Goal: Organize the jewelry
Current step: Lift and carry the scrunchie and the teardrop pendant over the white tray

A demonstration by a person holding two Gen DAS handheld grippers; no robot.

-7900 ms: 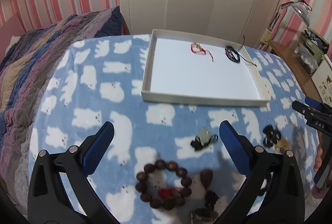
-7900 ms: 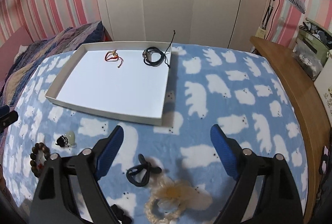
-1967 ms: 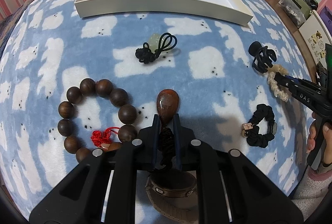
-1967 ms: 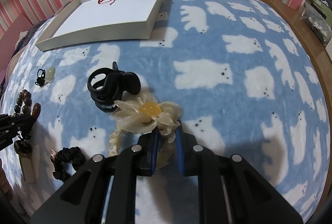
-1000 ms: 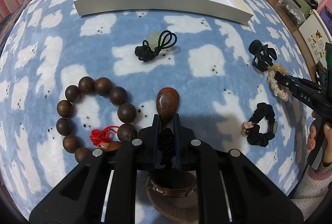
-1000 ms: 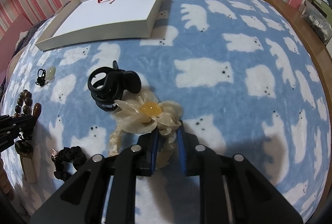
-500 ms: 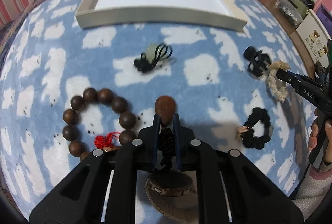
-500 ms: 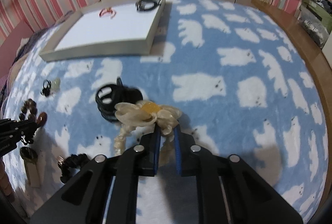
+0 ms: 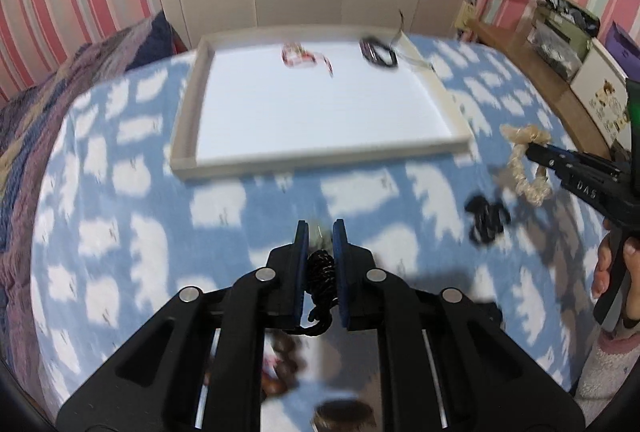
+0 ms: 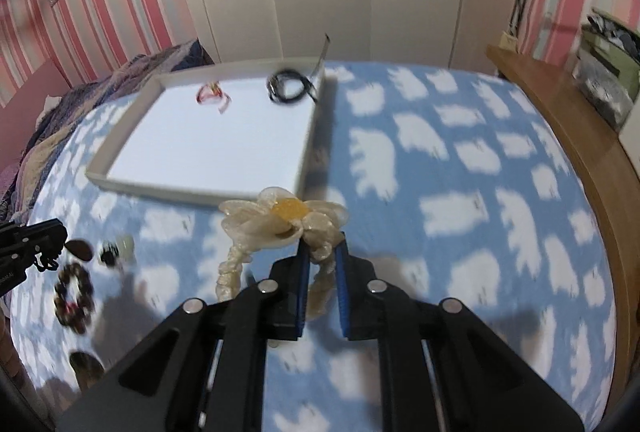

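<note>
The left gripper (image 9: 320, 240) is clamped narrow on the black knotted cord (image 9: 320, 274) of a brown teardrop pendant (image 10: 80, 250), which hangs clear of the blue blanket (image 9: 132, 252). The white tray (image 9: 320, 154) lies at 12 o'clock from those jaws, its long axis running 9 to 3. The right gripper (image 10: 322, 252) pinches the cream flower scrunchie (image 10: 280, 218), also lifted; for it, the tray sits toward 11 o'clock. Both look about equally near; 2 bracelets already occupy the far edge.

Even indoor light, soft shadows on the blanket (image 9: 240, 240), heavy motion blur, fisheye bending, dark corner vignettes.
</note>
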